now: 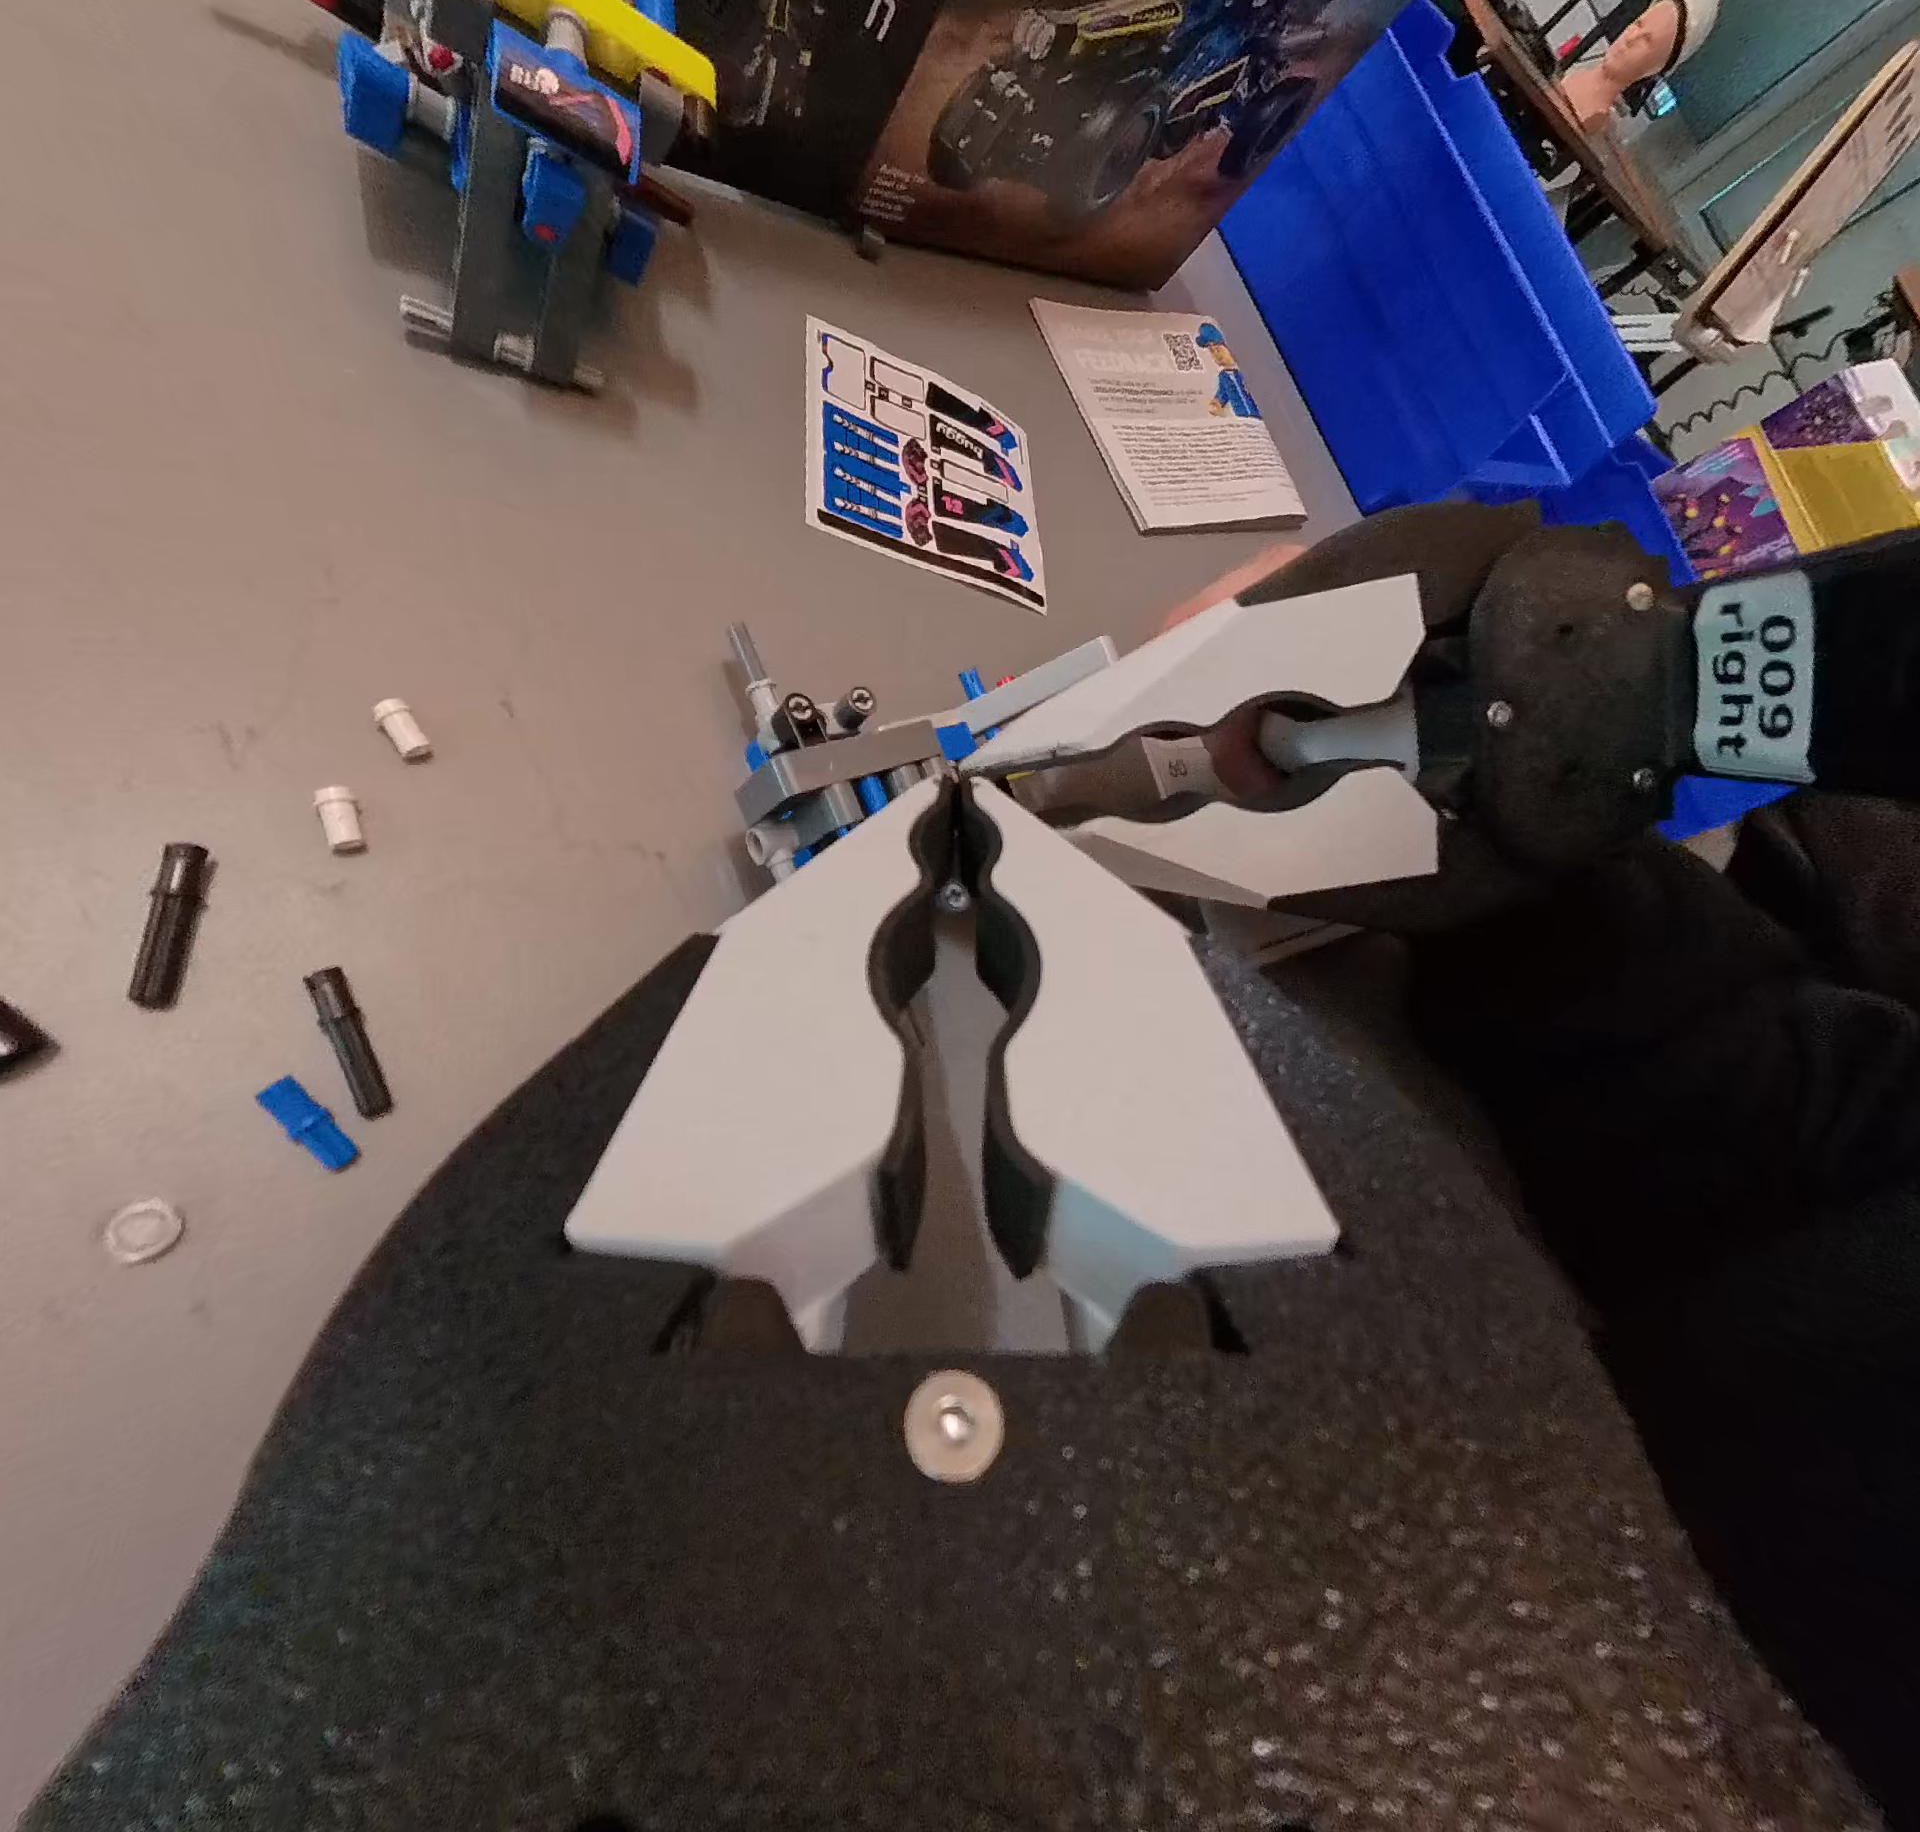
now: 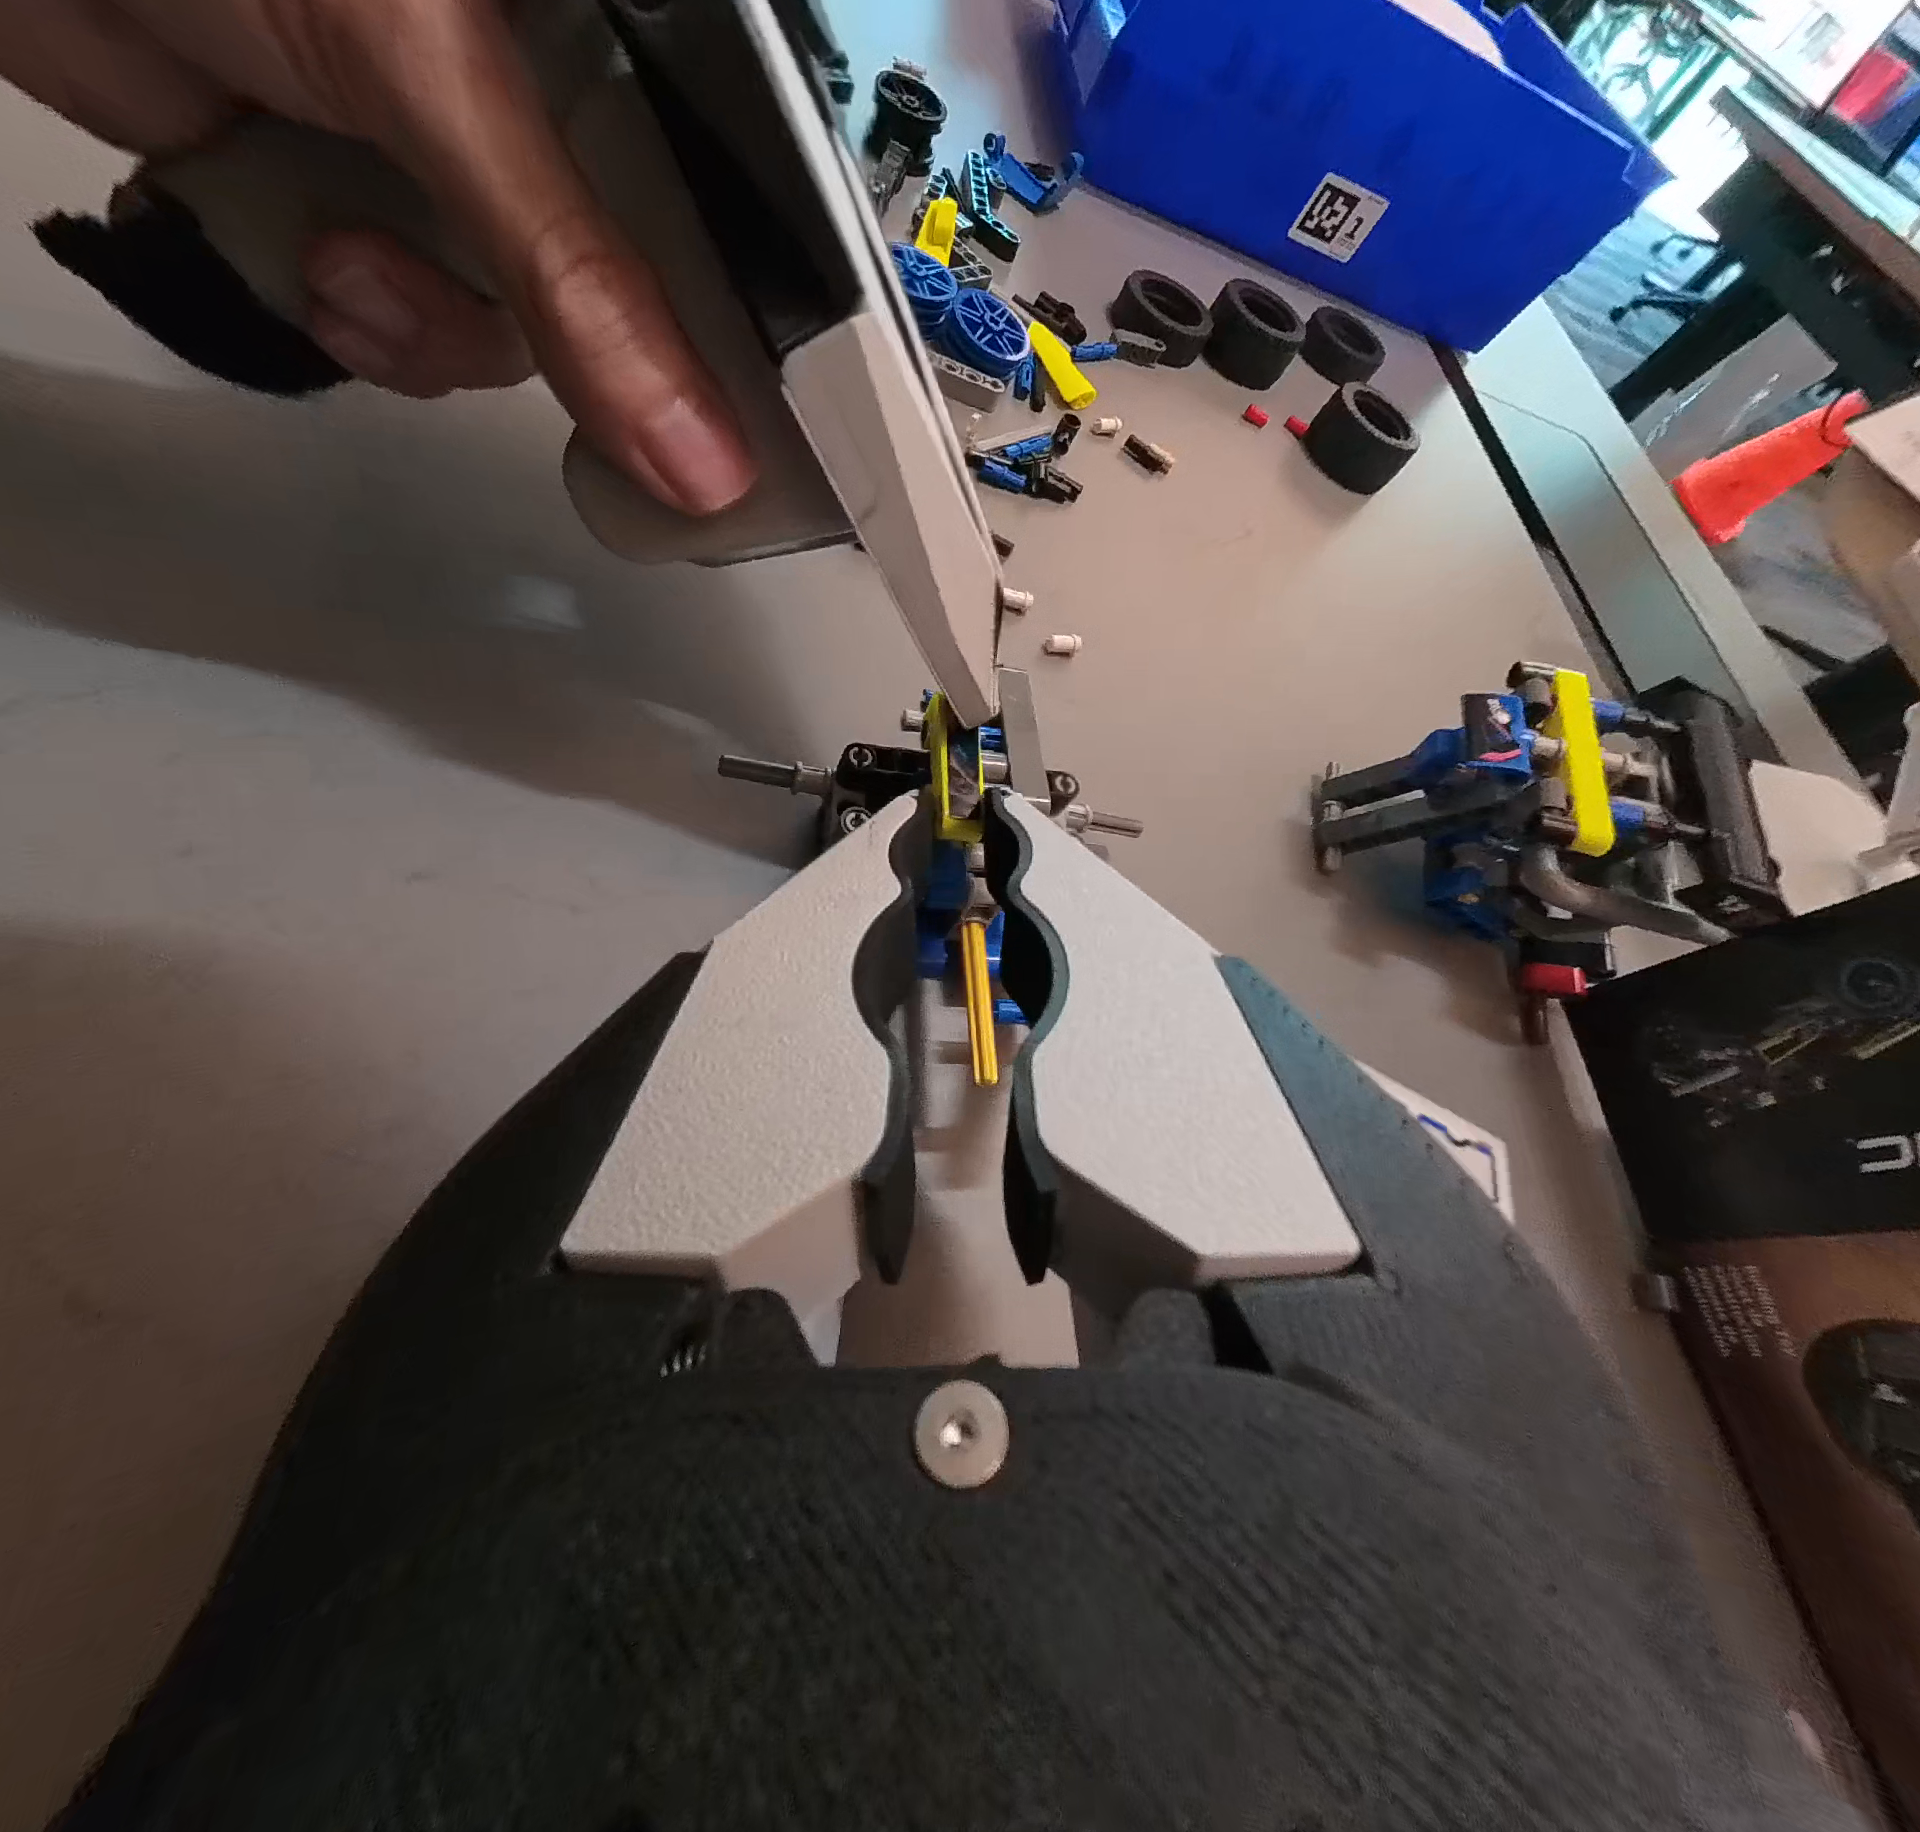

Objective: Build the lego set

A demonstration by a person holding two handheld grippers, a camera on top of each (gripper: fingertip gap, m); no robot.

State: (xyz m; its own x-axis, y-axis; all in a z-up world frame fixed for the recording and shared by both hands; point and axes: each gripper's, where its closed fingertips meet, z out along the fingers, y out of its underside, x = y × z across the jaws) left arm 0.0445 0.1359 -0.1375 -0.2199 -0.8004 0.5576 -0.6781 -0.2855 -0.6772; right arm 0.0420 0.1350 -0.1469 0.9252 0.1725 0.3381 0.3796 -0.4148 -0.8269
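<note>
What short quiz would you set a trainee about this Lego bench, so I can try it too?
1. Multiple choice: how many loose black tyres lie on the table by the blue bin? A two, B four, C six.
2. True or false: the right gripper has its jaws wide open and holds nothing.
3. Fill in: the thin axle showing between the right gripper's jaws is coloured ____.

Key:
1. B, four.
2. False: the jaws are closed on the small assembly.
3. Yellow.
</note>
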